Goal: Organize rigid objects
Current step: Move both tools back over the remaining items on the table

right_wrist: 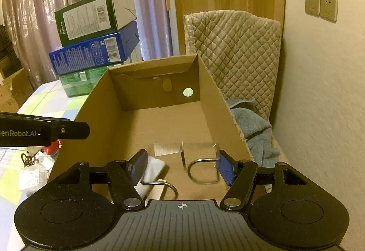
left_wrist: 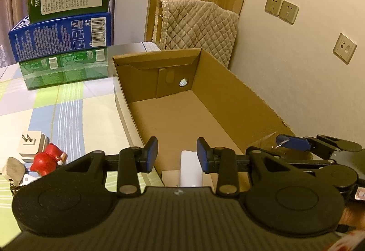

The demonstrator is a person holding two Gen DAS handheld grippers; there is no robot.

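An open cardboard box (left_wrist: 228, 95) stands on the bed. My left gripper (left_wrist: 177, 155) hovers over the box's near end, its blue pads apart and gripping nothing. A white block (left_wrist: 191, 168) lies on the box floor below the gap. My right gripper (right_wrist: 182, 167) is low inside the box, shut on a clear cup (right_wrist: 199, 159) with a wire handle. The white block (right_wrist: 151, 171) rests beside its left finger. In the left wrist view, one of the right gripper's fingers (left_wrist: 294, 142) shows at the right. A white plug adapter (left_wrist: 32, 143) and a red figurine (left_wrist: 46, 160) lie outside on the sheet.
Three stacked cartons (left_wrist: 61, 34) stand left of the box's far end. A quilted pad (right_wrist: 237, 57) leans behind it, and a blue towel (right_wrist: 255, 127) fills the gap along the wall. Small items (right_wrist: 34, 173) crowd the sheet left of the box.
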